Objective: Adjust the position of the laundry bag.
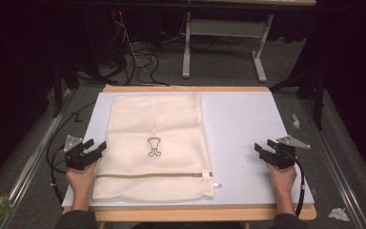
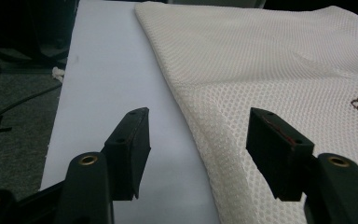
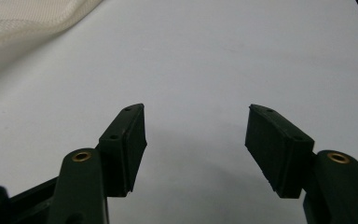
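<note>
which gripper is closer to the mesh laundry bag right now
Left. The left gripper sits right at the left edge of the mesh laundry bag, jaws open. The right gripper rests well off to the bag's right on bare table.

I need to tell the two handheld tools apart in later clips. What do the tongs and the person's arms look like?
Both tongs, left and right, are black, each with two flat, ridged pads on arms with brass-coloured rivets. Each carries a grey three-cornered plate on top and trails a black cable. The hands are bare; dark sleeves show at the bottom edge of the high view.
</note>
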`<state>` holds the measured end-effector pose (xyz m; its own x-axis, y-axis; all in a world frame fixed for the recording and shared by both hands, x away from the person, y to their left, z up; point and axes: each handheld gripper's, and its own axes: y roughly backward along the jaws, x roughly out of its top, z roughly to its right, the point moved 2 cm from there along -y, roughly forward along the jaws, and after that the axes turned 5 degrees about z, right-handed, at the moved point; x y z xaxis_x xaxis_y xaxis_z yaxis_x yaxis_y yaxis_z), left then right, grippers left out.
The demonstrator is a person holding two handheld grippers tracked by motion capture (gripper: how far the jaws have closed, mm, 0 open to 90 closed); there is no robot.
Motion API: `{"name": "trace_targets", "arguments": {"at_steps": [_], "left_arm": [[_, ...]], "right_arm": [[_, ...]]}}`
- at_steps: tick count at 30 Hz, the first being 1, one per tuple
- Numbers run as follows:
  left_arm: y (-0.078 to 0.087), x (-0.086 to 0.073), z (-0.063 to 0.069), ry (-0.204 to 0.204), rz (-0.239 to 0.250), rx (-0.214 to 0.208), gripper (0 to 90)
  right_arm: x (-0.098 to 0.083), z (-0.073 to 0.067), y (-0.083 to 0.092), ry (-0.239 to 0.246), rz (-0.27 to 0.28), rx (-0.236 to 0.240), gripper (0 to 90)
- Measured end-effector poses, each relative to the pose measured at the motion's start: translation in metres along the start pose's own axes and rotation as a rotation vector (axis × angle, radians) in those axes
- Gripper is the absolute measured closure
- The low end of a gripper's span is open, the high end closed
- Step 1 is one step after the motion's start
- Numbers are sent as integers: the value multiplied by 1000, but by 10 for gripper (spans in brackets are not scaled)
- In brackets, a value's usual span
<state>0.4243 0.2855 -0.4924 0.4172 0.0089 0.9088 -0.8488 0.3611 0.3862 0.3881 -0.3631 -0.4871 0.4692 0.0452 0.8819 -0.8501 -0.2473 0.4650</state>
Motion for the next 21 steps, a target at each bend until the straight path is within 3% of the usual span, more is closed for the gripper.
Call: {"name": "trace_targets", "arguments": {"at_steps": [7, 13, 17, 21], "left_arm": [[-1, 0, 1, -10, -12, 0, 402], [-2, 0, 0, -8, -26, -15, 411], [-7, 1, 3, -36, -75, -26, 414], [-6, 2, 2, -23, -69, -33, 416]], "right_arm": [[0, -2, 0, 9, -11, -14, 395], [1, -2, -2, 20, -46, 3, 396], [1, -1, 0, 9, -28, 4, 397], [3, -1, 1, 7, -12, 8, 444]]}}
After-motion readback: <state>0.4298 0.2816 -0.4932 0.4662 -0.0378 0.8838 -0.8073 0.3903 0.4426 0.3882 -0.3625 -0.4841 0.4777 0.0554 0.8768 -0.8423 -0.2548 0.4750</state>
